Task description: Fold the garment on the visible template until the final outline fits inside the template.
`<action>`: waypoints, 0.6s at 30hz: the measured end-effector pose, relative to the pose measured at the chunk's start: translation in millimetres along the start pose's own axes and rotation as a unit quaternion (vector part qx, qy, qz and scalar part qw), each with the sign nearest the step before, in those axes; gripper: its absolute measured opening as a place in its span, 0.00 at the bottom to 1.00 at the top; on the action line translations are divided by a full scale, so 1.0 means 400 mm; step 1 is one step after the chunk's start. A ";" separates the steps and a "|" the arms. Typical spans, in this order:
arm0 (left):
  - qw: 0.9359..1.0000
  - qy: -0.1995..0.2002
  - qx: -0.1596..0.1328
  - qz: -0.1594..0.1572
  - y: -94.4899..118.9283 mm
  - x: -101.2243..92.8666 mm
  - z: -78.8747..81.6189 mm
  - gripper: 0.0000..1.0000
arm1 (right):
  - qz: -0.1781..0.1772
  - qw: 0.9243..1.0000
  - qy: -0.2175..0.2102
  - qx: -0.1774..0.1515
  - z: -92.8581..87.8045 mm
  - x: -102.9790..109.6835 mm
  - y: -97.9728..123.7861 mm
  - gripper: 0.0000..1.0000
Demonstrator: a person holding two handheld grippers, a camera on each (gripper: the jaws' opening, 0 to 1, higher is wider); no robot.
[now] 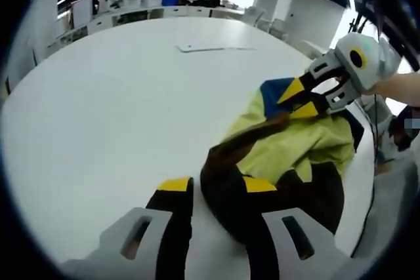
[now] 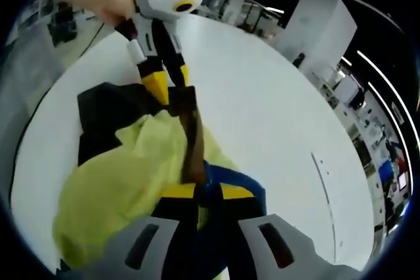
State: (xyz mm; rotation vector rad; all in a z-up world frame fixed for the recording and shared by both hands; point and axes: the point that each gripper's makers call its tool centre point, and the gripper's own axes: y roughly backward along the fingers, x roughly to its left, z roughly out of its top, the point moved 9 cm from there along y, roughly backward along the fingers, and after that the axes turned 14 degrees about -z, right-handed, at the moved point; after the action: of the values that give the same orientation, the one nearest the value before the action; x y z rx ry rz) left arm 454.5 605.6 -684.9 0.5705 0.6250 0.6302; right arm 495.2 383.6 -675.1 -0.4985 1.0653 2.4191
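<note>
Fabric is bunching near the worktop's (image 1: 98, 109) edge, and that is where the trouble could start. The left claw (image 1: 216, 191) is gripping a dark brown strip of the garment (image 1: 289, 149), jaws pinched on it, as the right gripper view confirms from the far side (image 2: 172, 78). The garment itself, pale yellow with black and blue panels, is lying in a crumpled heap close to the rim of the white worktop, stretched between the two claws. The right claw (image 2: 199, 191) is clamping the blue and dark end, jaws closed on cloth, and it also shows at the right of the left gripper view (image 1: 303, 100).

My worry is that both claws are holding thin ends rather than broad edges, so pulling apart may only rope the cloth tighter instead of flattening it. A hard tug could also drag the heap over the rim, since it is sitting so near it. A thin flat outline (image 1: 210, 48) is lying well apart across the worktop; I cannot tell whether that is the template, but if so, the garment is far from it.
</note>
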 end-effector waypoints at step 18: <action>1.000 -0.015 -0.016 0.011 0.015 -0.005 0.021 0.00 | -0.008 1.000 -0.004 0.002 0.000 -0.008 0.004 0.04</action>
State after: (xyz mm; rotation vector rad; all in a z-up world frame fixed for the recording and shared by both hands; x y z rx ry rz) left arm 456.9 605.8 -674.7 0.5570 0.5794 0.6503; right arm 496.8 381.9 -672.5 -0.4929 1.0581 2.4030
